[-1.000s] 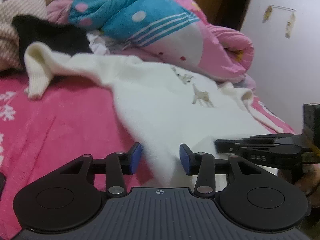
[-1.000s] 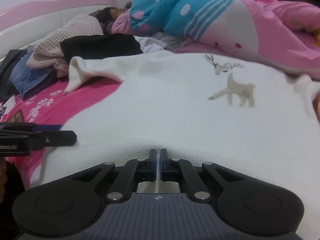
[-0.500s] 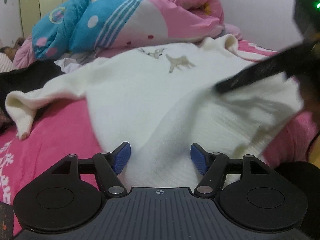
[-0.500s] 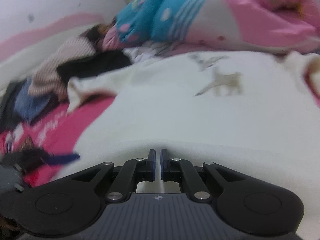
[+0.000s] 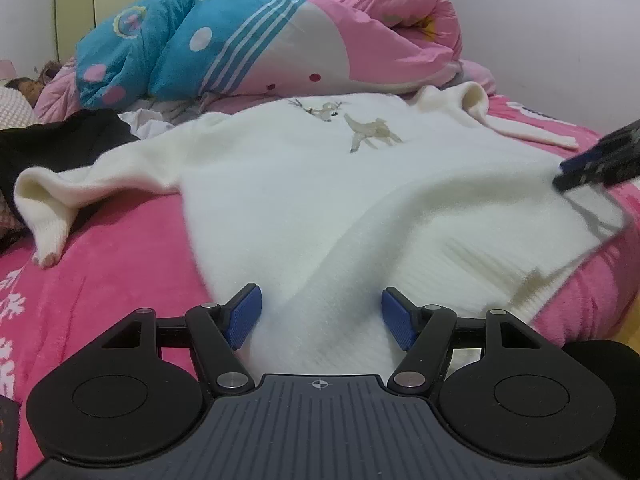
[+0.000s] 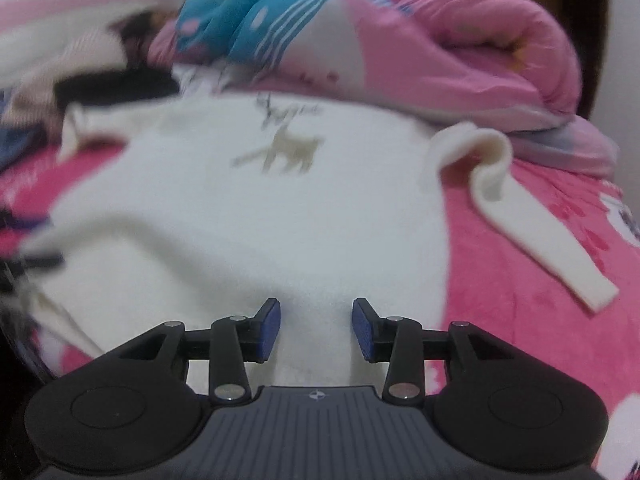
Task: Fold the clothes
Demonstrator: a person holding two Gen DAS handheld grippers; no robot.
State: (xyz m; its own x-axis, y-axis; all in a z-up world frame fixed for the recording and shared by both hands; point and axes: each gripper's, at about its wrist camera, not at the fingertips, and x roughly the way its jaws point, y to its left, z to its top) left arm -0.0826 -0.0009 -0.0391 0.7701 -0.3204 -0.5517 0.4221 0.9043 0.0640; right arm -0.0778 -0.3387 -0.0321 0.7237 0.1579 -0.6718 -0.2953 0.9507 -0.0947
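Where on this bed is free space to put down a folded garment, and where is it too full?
Free: the pink blanket between the white sweater and its left sleeve; also the strip beyond the right sleeve in the right wrist view. Crowded: the far side, with the rolled quilt, a black garment and more clothes beside it.

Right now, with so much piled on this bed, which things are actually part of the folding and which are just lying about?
In the job:
- white knitted sweater with deer motif
- left gripper, open over its hem
- right gripper, jaws opening over the sweater

Lying about:
- rolled pink and blue quilt
- black garment
- pink fleece blanket underneath
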